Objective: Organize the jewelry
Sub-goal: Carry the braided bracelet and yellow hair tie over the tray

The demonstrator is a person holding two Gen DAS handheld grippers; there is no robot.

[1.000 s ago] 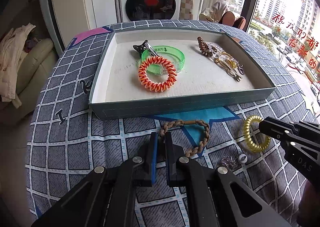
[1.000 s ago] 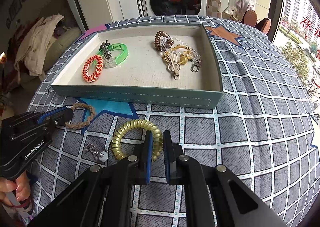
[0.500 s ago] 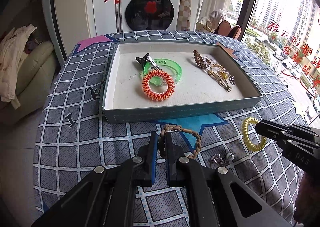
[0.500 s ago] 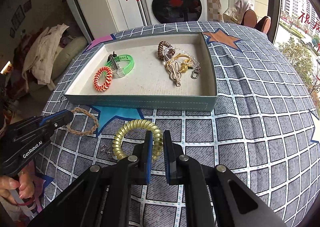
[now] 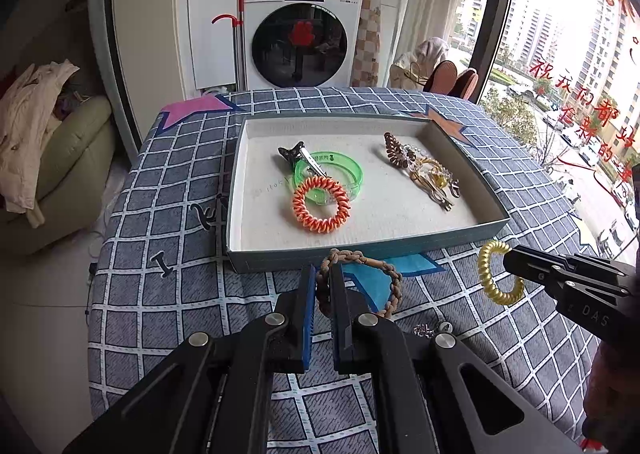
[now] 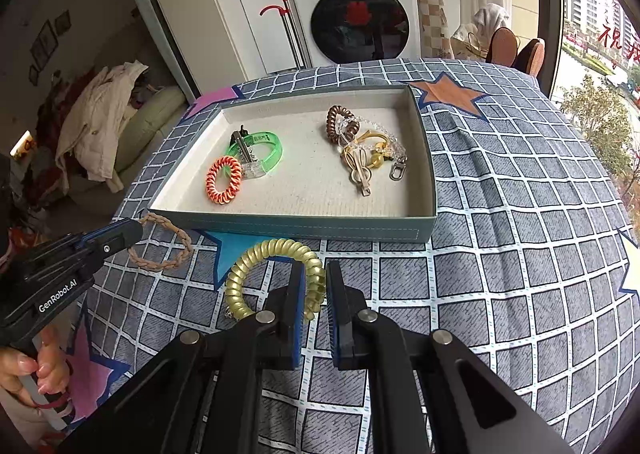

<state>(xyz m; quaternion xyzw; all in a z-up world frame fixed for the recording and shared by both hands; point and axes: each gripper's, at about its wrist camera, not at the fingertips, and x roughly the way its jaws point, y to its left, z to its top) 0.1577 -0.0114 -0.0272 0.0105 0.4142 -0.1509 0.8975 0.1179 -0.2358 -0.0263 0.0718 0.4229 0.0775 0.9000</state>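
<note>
Nearest the left camera, the left gripper (image 5: pixel 323 282) has its fingers (image 5: pixel 306 294) pinched on one side of a braided bracelet (image 5: pixel 394 286), a tan loop of plaited cord that hangs off them just above the cloth. It looks light and limp, so a hold on one strand is enough, though the loop will likely sag and swing. The right gripper (image 6: pixel 311 286) has its fingers closed on a yellow coil hair tie (image 6: pixel 256 266), a glossy springy spiral ring. It should be light and stretchy, and its smooth plastic could slip, so gripping across the coils as it is now seems sound.

Under both lies the table (image 6: pixel 520 254), covered with a soft grey-blue checked cloth with coloured stars. A small silvery trinket (image 5: pixel 430 330) rests on the cloth between the two grippers, too small to make out.

Just beyond is the tray (image 5: pixel 360 250), a shallow teal cardboard box with a pale rough lining. Inside on the left sit an orange coil hair tie (image 5: pixel 320 204), a clear green bangle (image 5: pixel 344 170) and a dark metal clip (image 5: pixel 296 154), overlapping. On the right is a tangle with a brown coil hair tie (image 6: pixel 338 122), clear beads and gold-coloured clips (image 6: pixel 360 170).
</note>
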